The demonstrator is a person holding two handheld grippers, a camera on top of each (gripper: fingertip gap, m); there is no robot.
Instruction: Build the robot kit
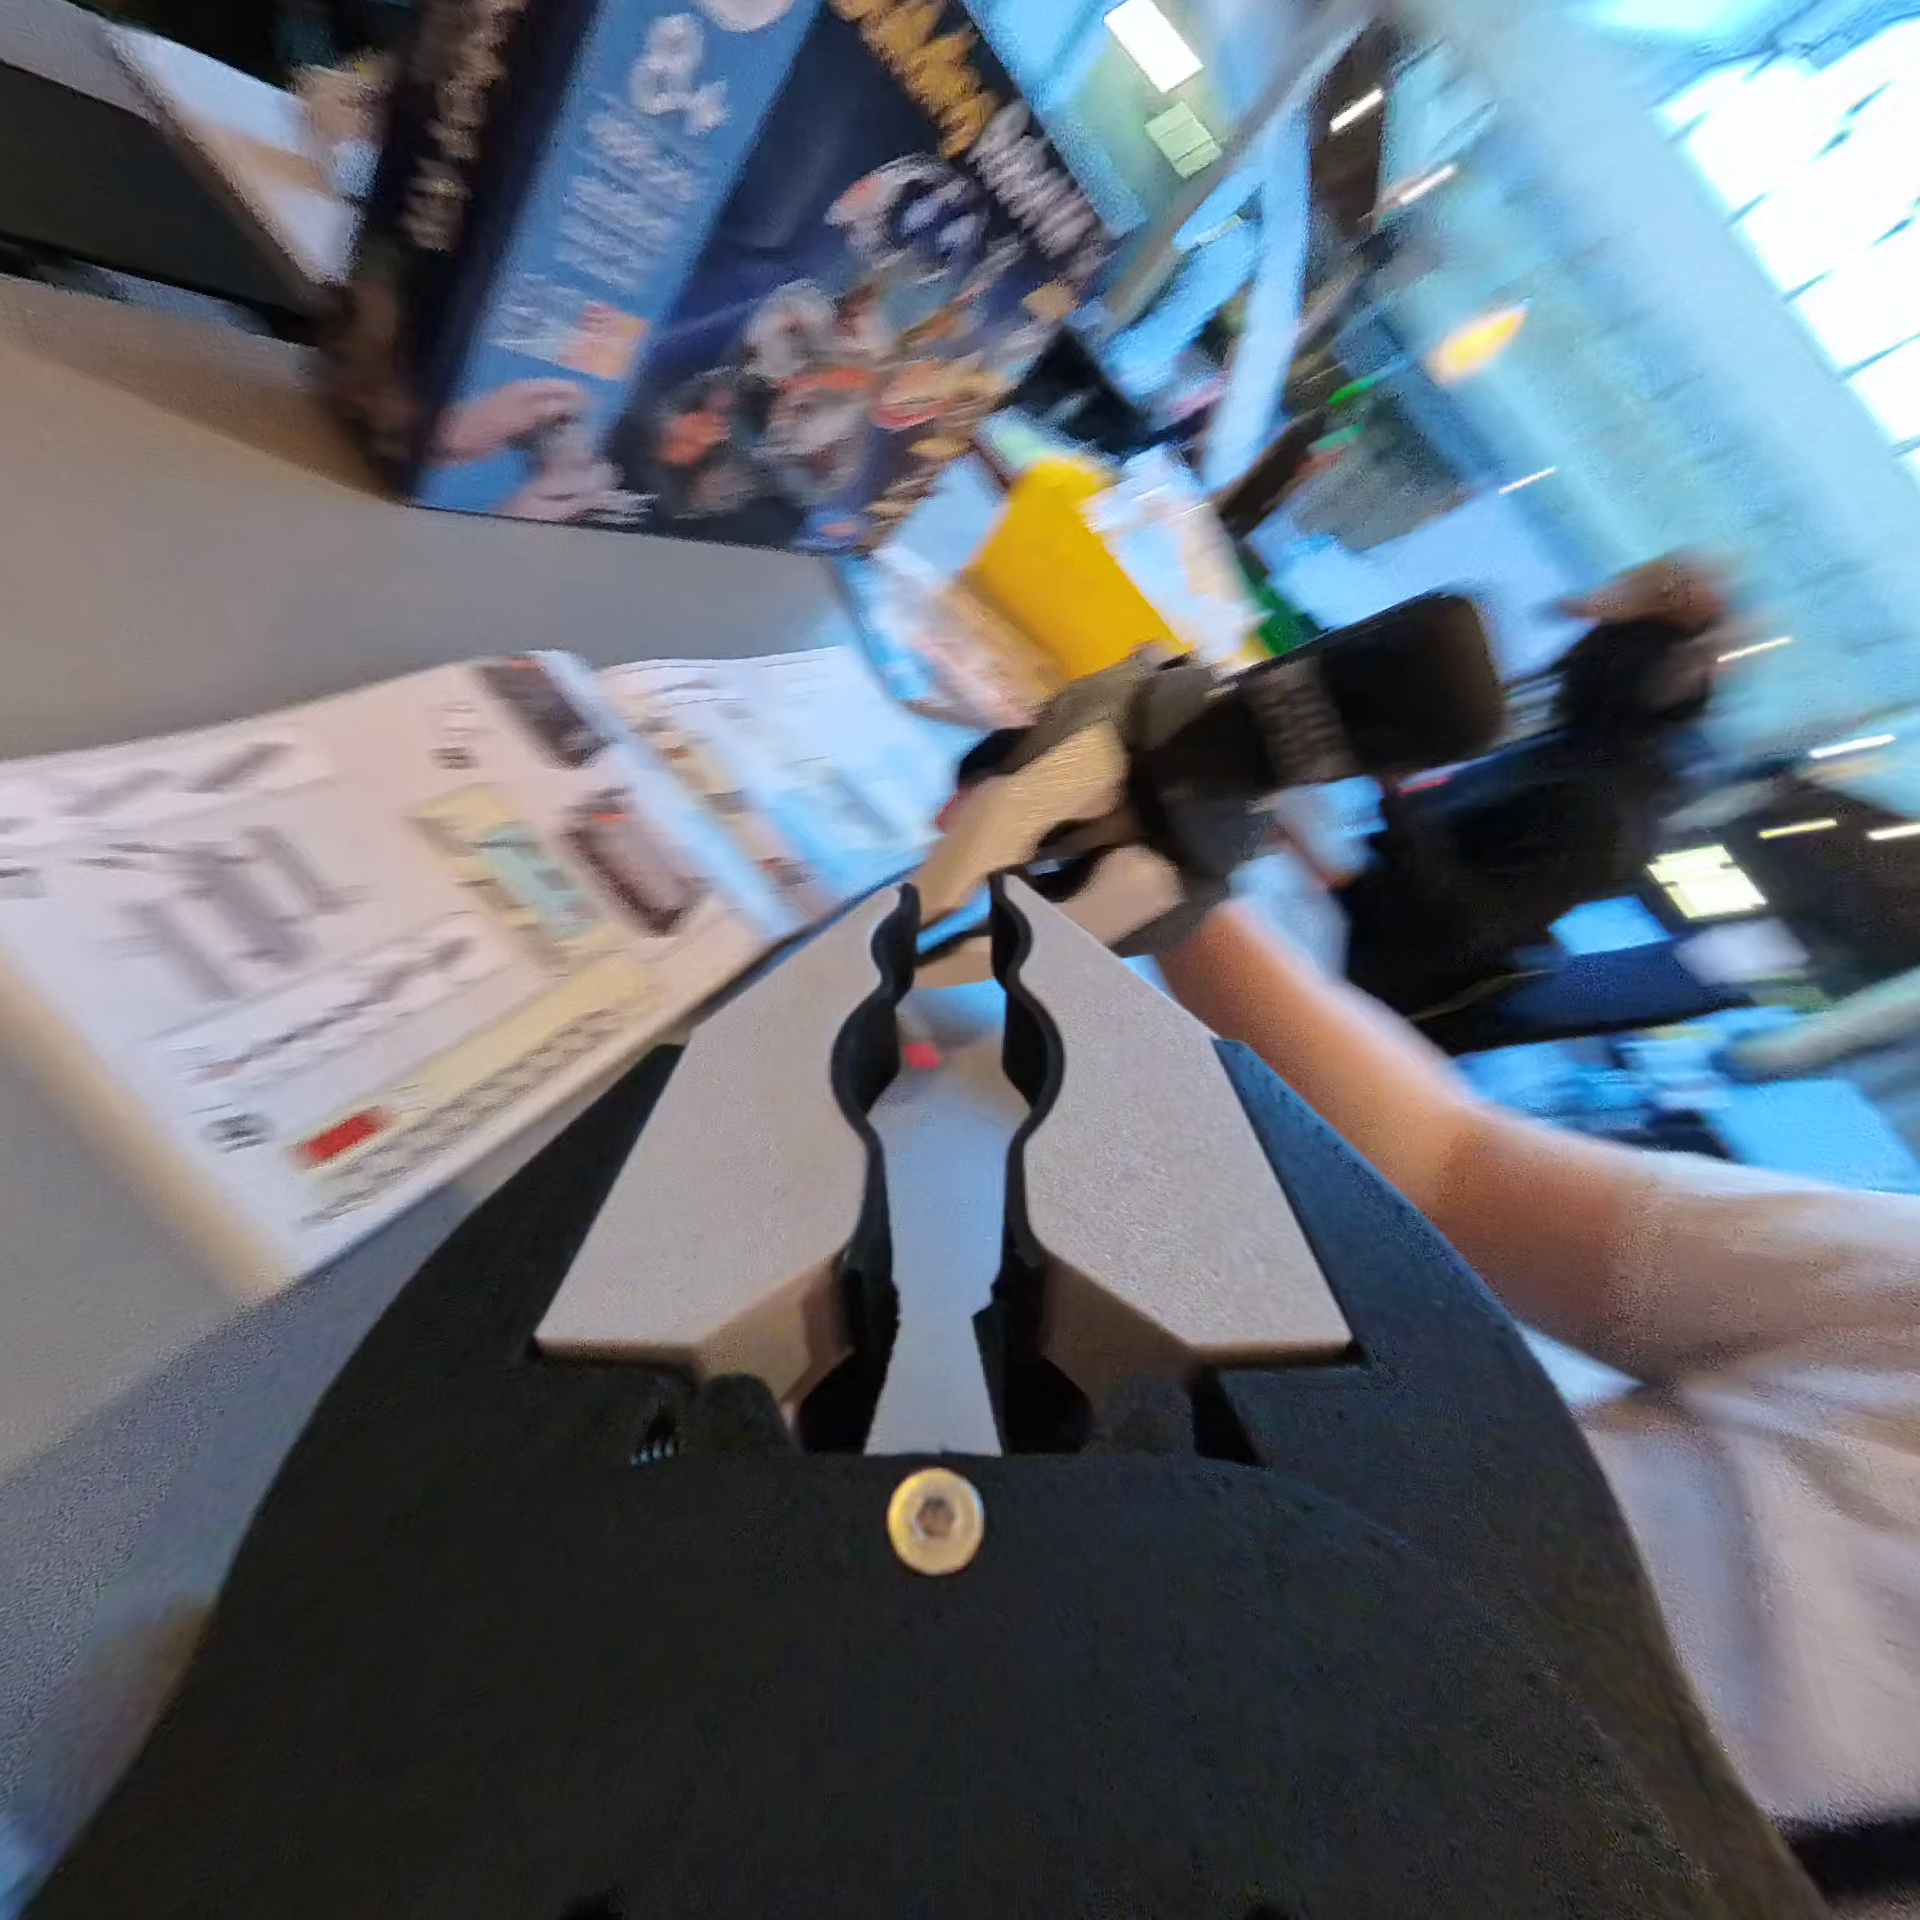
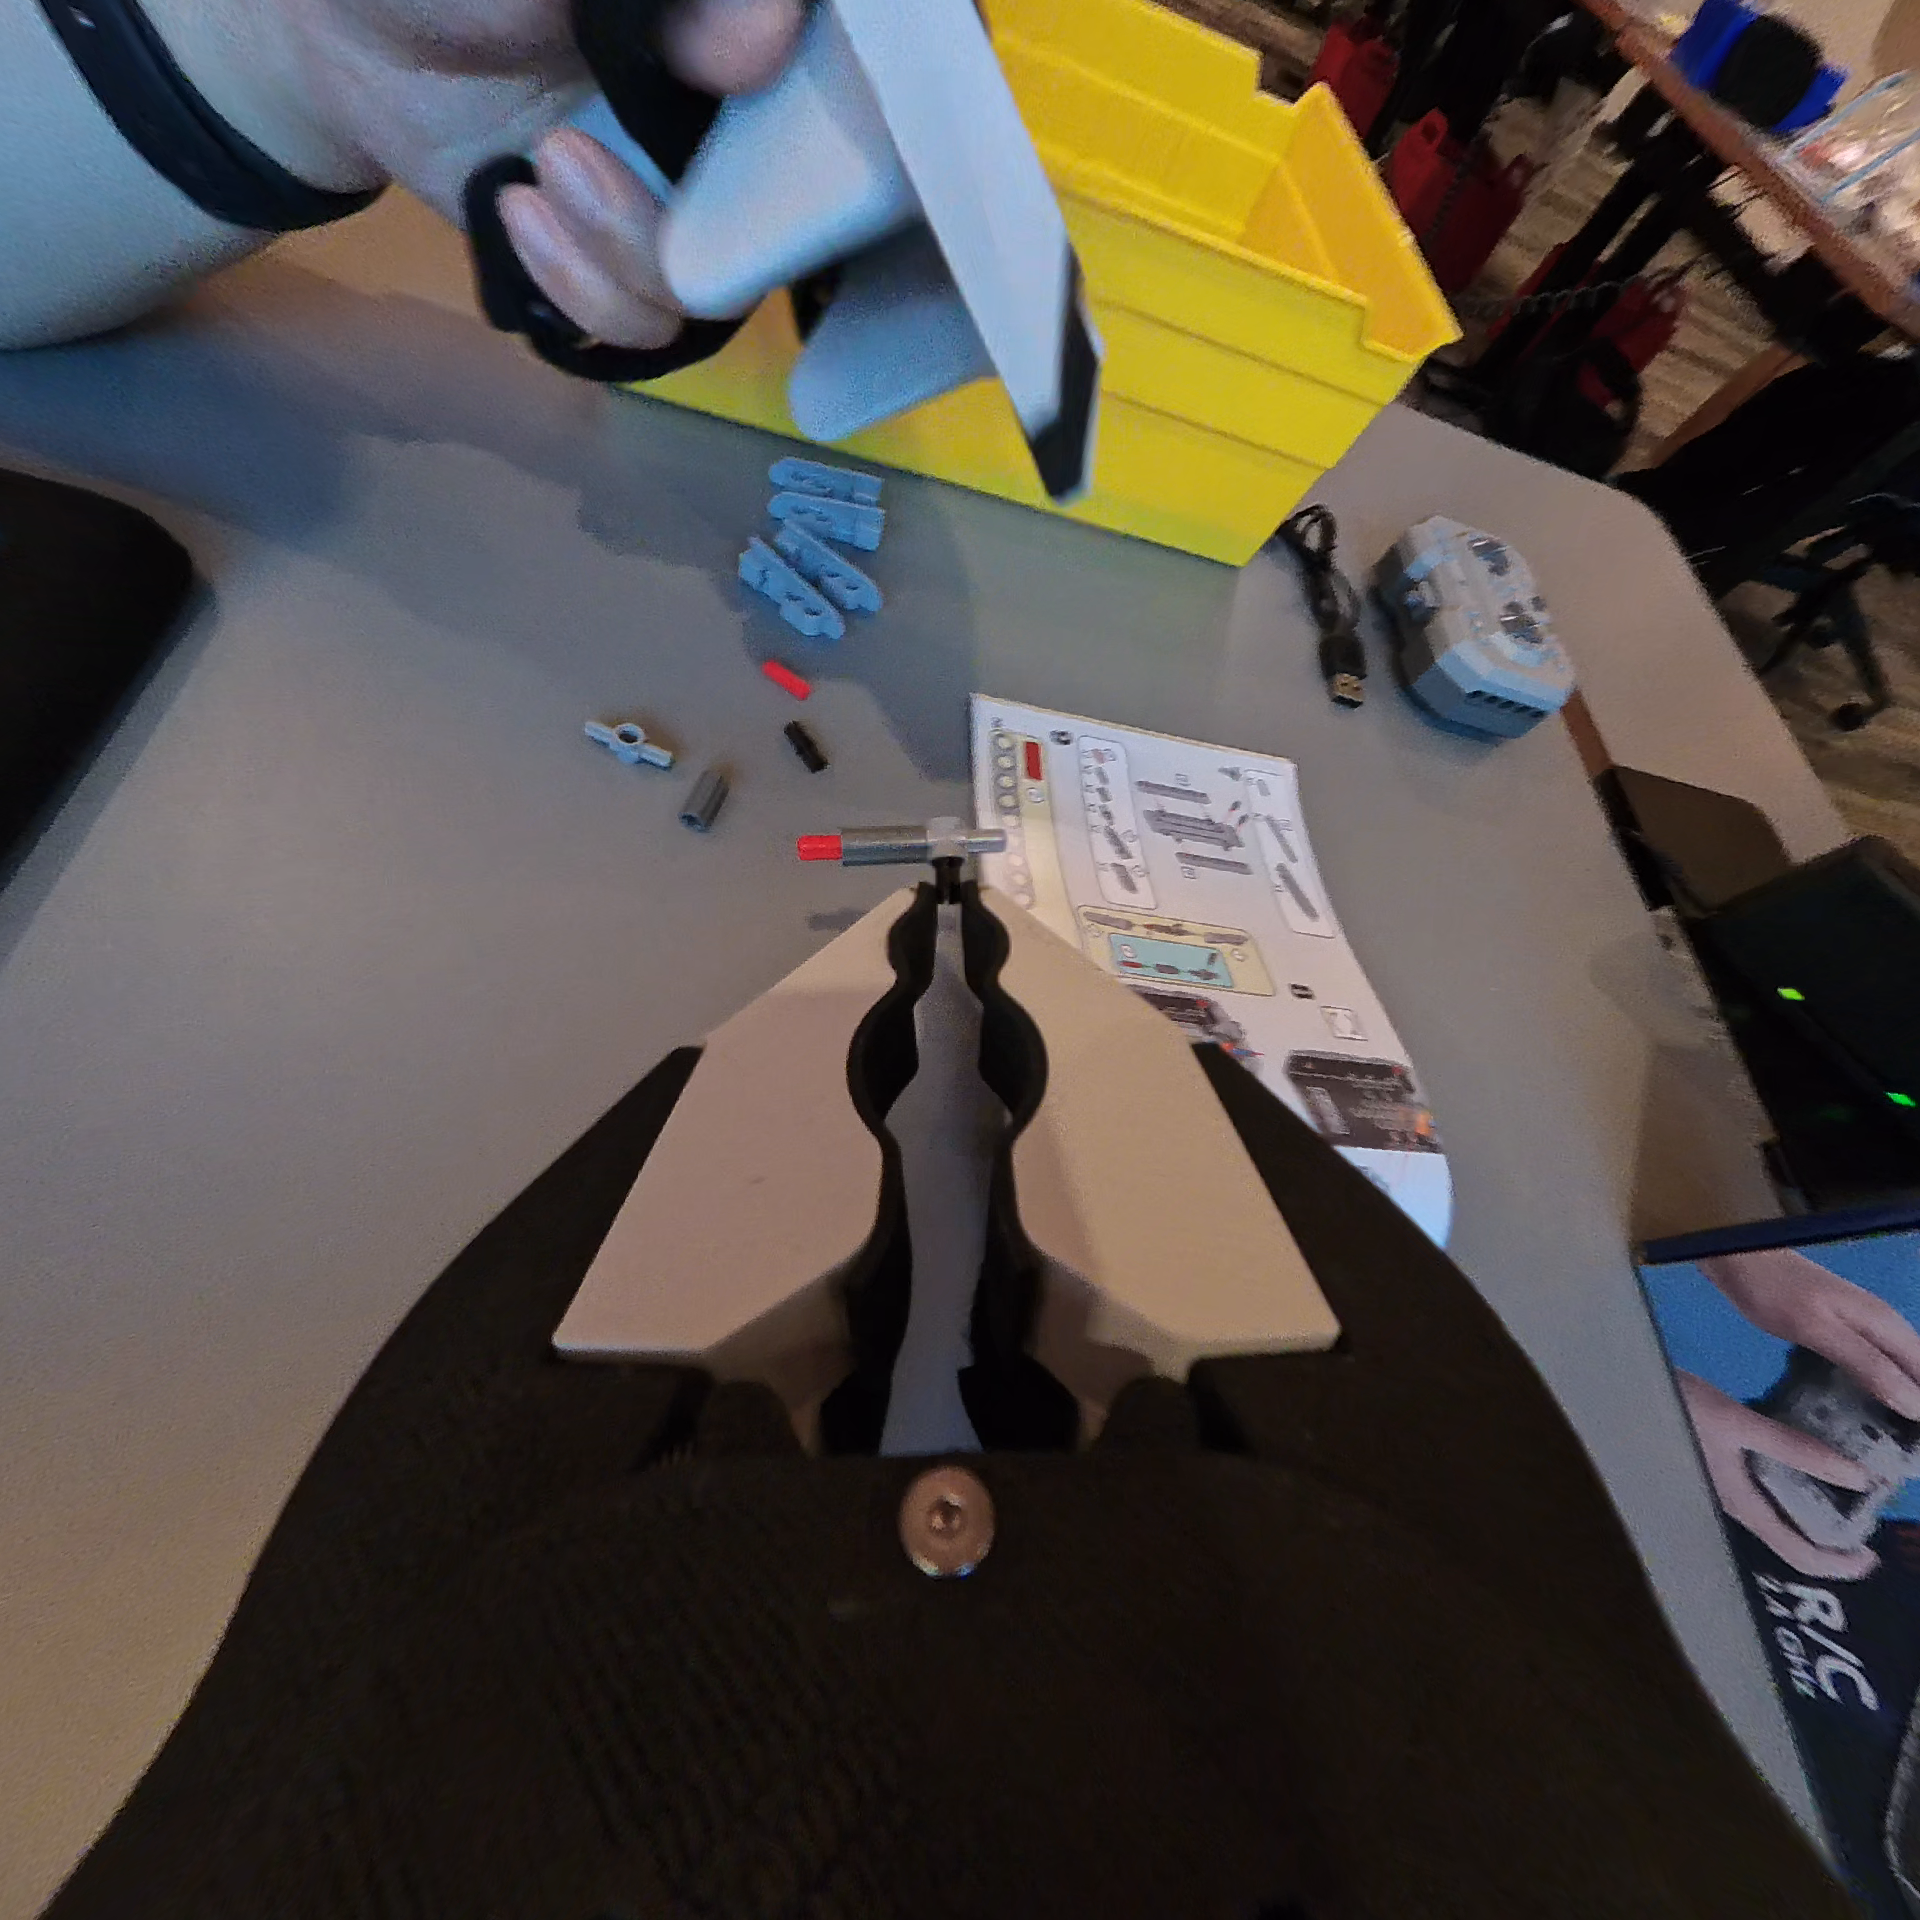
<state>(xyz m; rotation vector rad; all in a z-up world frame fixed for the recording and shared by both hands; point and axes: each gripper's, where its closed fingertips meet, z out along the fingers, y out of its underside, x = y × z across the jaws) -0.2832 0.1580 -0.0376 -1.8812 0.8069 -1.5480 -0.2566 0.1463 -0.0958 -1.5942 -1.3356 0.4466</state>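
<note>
My right gripper [image 2: 945,896] is shut on the black pin of a small assembly [image 2: 904,844]: a grey sleeve with a red pin at its left end and a light grey cross piece. It holds this just above the grey table [image 2: 312,1039], at the edge of the instruction sheet [image 2: 1195,935]. My left gripper [image 1: 954,894] is nearly shut with a narrow empty gap. It is tilted and blurred, close to the right gripper's fingers [image 1: 1039,800]. It also shows in the right wrist view [image 2: 1060,457], raised over the yellow bin [image 2: 1247,343].
Loose on the table are blue beams [image 2: 816,551], a red pin [image 2: 787,678], a black pin [image 2: 805,746], a grey cross connector [image 2: 629,743] and a grey sleeve [image 2: 707,800]. A cable [image 2: 1325,603] and a grey control unit [image 2: 1475,634] lie to the right. A printed box [image 2: 1808,1455] is near right. The grippers' ends are close to 7 cm from one another. The grey cross connector [image 2: 629,743] is about 11 cm from my right fingertips.
</note>
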